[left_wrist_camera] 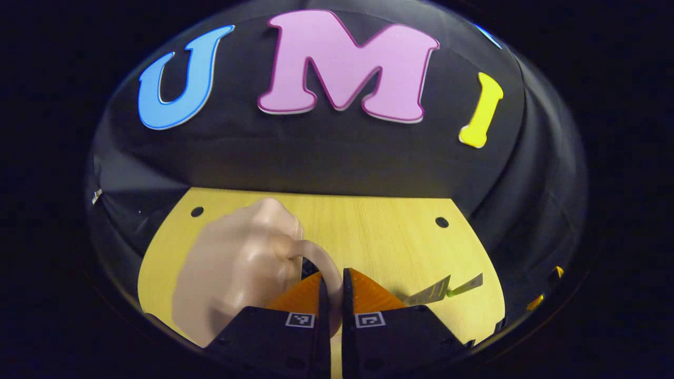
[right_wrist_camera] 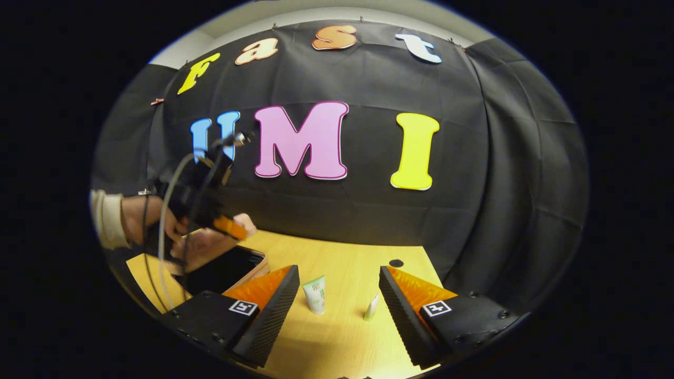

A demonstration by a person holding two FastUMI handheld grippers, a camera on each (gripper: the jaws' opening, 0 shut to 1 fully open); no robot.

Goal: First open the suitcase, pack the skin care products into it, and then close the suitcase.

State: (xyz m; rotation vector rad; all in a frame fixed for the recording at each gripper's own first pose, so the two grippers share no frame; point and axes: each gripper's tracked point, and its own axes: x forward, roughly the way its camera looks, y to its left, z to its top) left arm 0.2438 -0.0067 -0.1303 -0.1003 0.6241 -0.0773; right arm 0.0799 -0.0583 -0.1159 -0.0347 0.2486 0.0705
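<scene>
Each hand-held gripper (right_wrist_camera: 334, 295) has black bodies, orange ribbed fingers (right_wrist_camera: 416, 295), square markers; a cream sleeve (right_wrist_camera: 108, 218).

A light wooden table (right_wrist_camera: 342, 337) with small round dark holes (left_wrist_camera: 442, 222) near its far edge (one also shows in the right gripper view) stands against black cloth (right_wrist_camera: 500, 210).

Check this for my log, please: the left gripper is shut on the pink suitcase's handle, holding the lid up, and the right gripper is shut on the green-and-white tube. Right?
Not quite. The right gripper is open, its fingers apart either side of the green-and-white tube, as the right gripper view shows. The left gripper is indeed shut on the pink suitcase's handle, lid up.
</scene>
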